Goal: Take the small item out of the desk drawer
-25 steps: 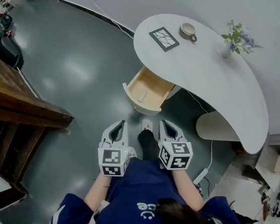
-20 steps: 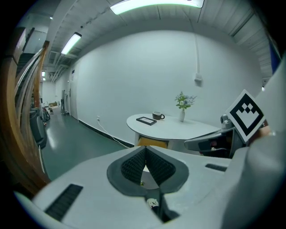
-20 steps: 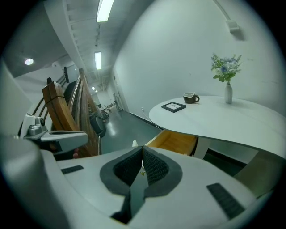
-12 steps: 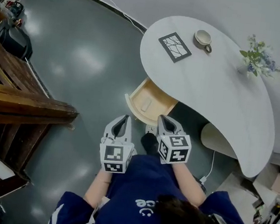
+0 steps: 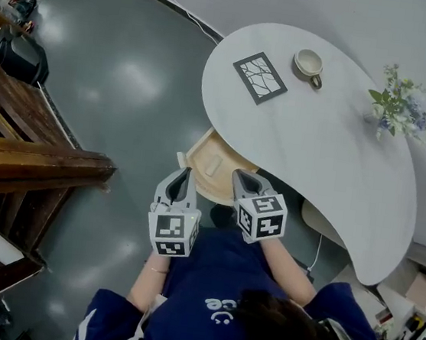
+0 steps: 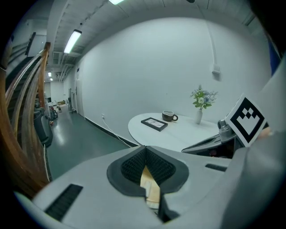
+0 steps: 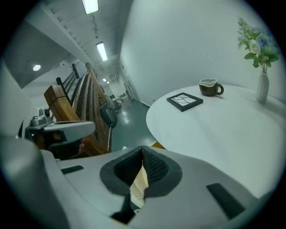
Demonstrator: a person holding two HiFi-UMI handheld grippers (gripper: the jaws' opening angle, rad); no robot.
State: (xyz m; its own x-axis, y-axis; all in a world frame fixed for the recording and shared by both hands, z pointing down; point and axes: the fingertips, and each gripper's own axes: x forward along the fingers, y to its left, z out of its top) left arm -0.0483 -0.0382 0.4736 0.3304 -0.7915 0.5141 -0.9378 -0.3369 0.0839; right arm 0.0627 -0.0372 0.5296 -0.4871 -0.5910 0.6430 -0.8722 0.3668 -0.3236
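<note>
The wooden drawer (image 5: 203, 149) stands pulled out from under the white desk (image 5: 317, 140). A small pale item (image 5: 213, 165) lies on its floor. My left gripper (image 5: 185, 171) is shut and empty, its tip over the drawer's front left corner. My right gripper (image 5: 238, 174) is shut and empty too, with its tip at the drawer's right side near the desk edge. In the left gripper view, the closed jaws (image 6: 145, 148) show the drawer's wood (image 6: 150, 188) through the gap behind them. The right gripper view shows the same past its jaws (image 7: 142, 148).
On the desk are a framed picture (image 5: 260, 77), a cup (image 5: 309, 63) and a vase of flowers (image 5: 396, 112). A wooden staircase (image 5: 29, 158) runs along the left. A cable (image 5: 179, 7) lies on the grey floor by the wall. The person's legs are below the drawer.
Both grippers have moved forward to the drawer: their tips were short of its front and now lie over it. Both stay shut.
</note>
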